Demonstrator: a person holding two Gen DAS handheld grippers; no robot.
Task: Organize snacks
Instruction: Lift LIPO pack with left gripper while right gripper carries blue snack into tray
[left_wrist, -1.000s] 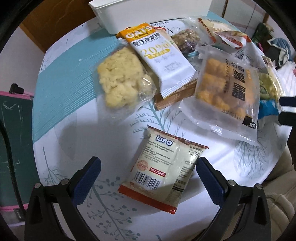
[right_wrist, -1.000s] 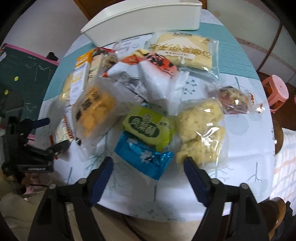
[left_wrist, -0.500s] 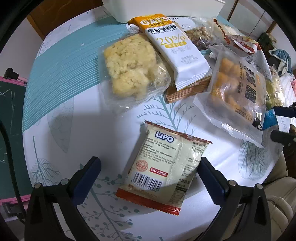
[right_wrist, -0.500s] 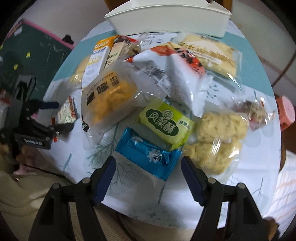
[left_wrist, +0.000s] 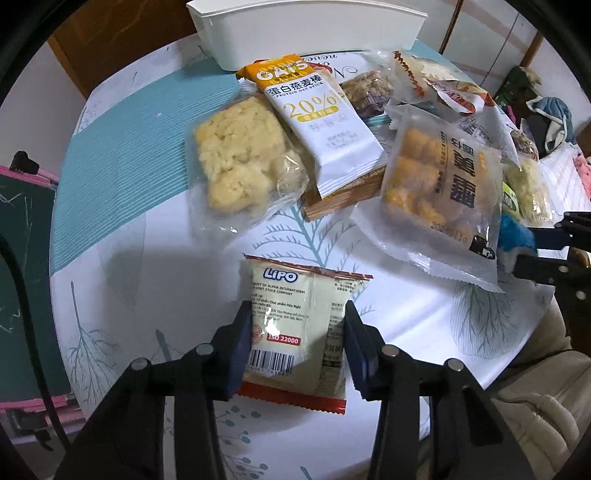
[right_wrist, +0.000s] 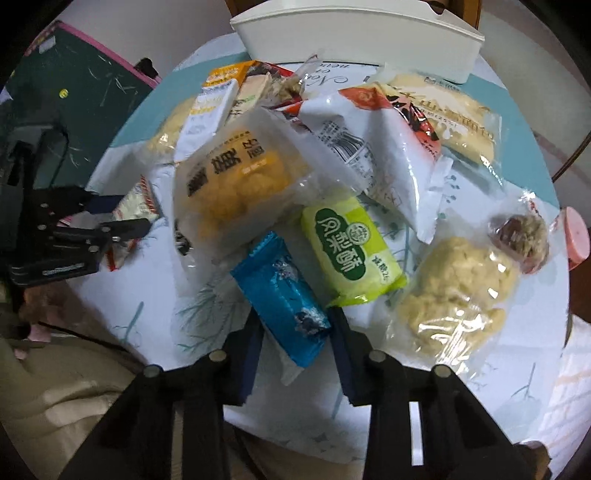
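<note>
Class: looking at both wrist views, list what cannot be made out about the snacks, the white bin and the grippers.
- White bin: inside hidden by its own wall in both views.
- Brown packet: left view, label covered by the oat bar.
- Lipo packet: right view, mostly hidden by the left gripper.
- Blue packet: left view, behind the yellow puffs bag.

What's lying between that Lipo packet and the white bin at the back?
The Lipo packet sits between the left gripper's fingers. Between it and the white bin lie a clear crumbly-cake bag and the oats bar on the table. A lifted packet would probably pass over them.
</note>
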